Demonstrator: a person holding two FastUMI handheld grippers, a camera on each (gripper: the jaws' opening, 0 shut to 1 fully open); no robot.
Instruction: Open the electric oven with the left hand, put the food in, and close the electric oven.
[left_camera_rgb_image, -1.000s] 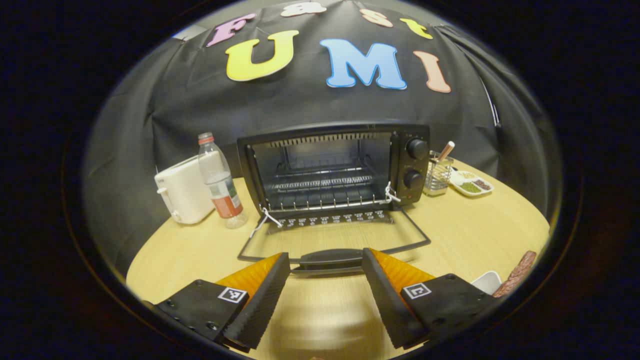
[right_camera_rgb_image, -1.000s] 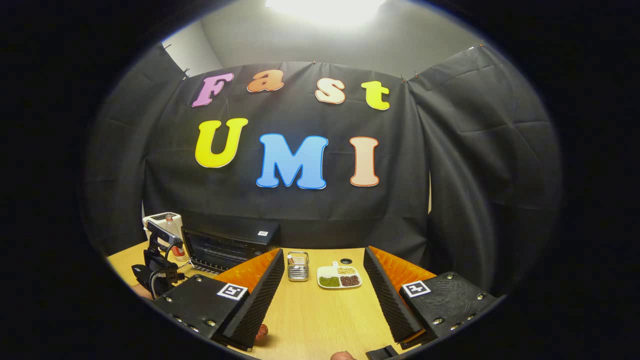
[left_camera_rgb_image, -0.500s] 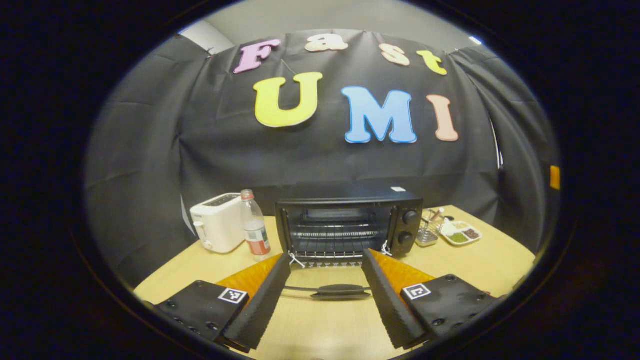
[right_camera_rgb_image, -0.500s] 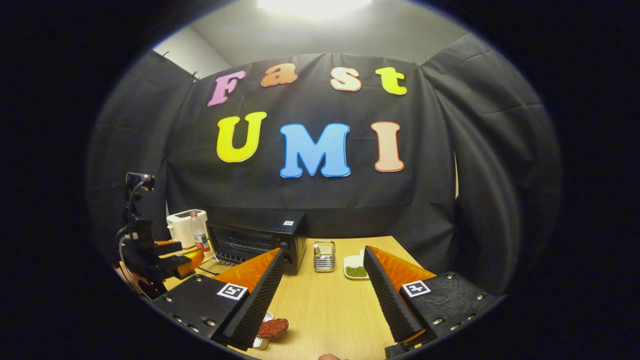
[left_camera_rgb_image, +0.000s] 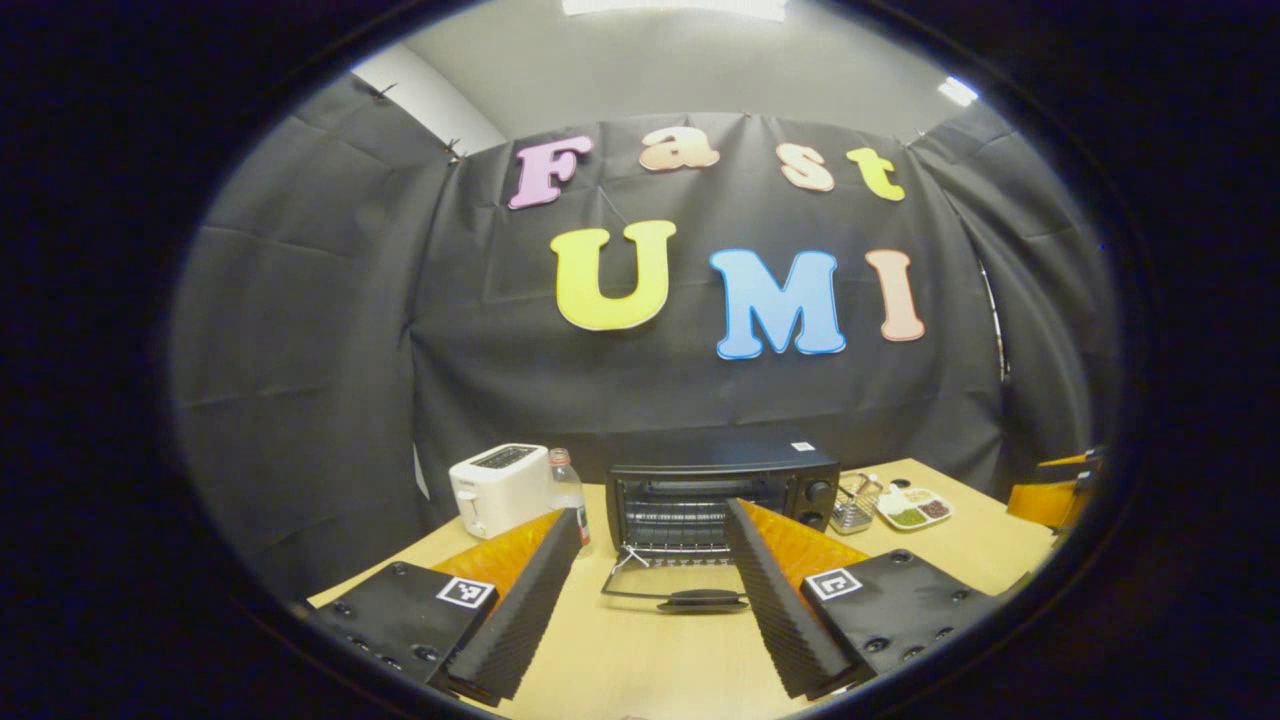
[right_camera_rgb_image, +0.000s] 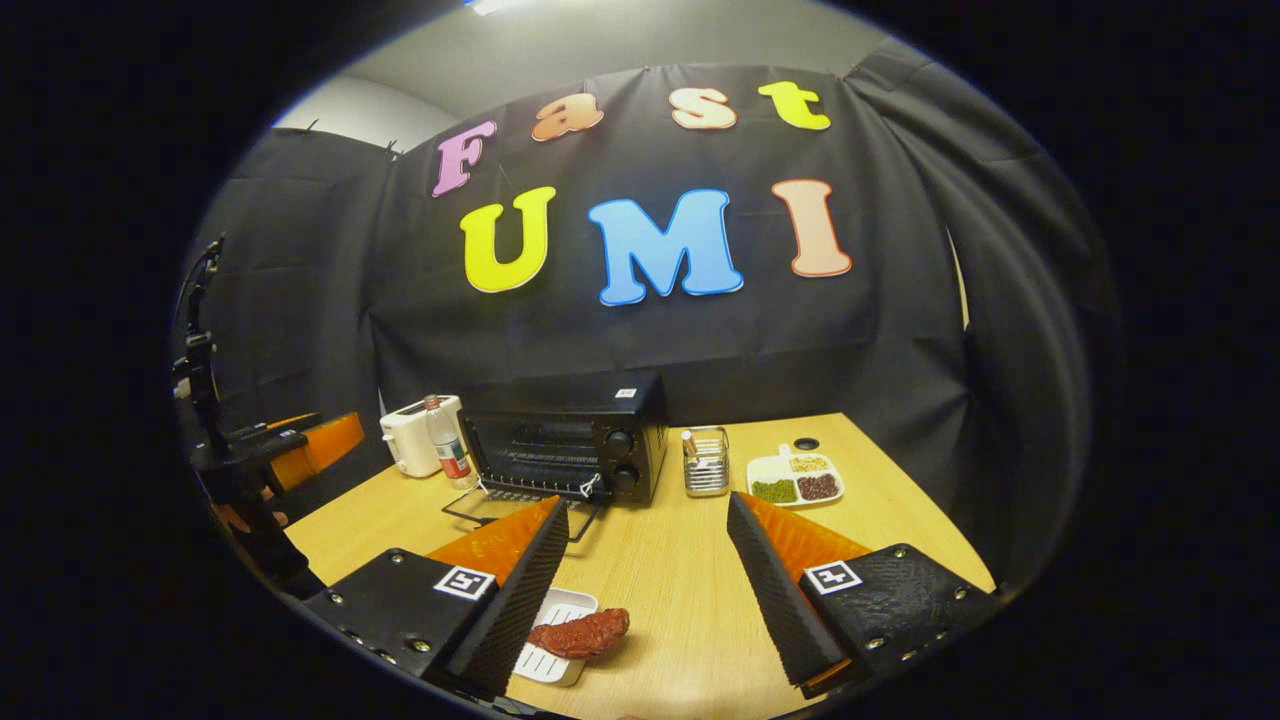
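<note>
Left tool (left_camera_rgb_image: 640, 590): its two fingers stood spread wide apart with nothing between them, raised above the wooden surface (left_camera_rgb_image: 640, 660) and facing the oven from a distance.
Right tool (right_camera_rgb_image: 640, 590): fingers likewise spread, pinching nothing, held above the surface (right_camera_rgb_image: 690, 590) near its front edge.
Electric oven (left_camera_rgb_image: 722, 490): a black box with two knobs on its right side, standing toward the back of the surface against the cloth wall; in the right gripper view (right_camera_rgb_image: 565, 440) it sat left of centre.
Oven door (left_camera_rgb_image: 675, 590): swung fully down, lying flat toward the front, its handle (left_camera_rgb_image: 697, 600) at the near edge; the wire rack inside was in sight.
Food (right_camera_rgb_image: 580, 633): a reddish-brown piece lying across the edge of a small white tray (right_camera_rgb_image: 555, 655), just beside the right tool's left finger and well apart from the oven.
Toaster (left_camera_rgb_image: 498, 488): white, left of the oven.
Bottle (left_camera_rgb_image: 568, 490): clear plastic with a red label, upright between the toaster and the oven.
Wire holder (right_camera_rgb_image: 706, 462): a small metal basket just right of the oven.
Divided dish (right_camera_rgb_image: 795, 478): white, holding green, brown and pale grains, right of the wire holder.
Other device: in the right gripper view the left tool (right_camera_rgb_image: 300, 450) showed at the far left edge, with a hand (right_camera_rgb_image: 245, 515) beneath it.
</note>
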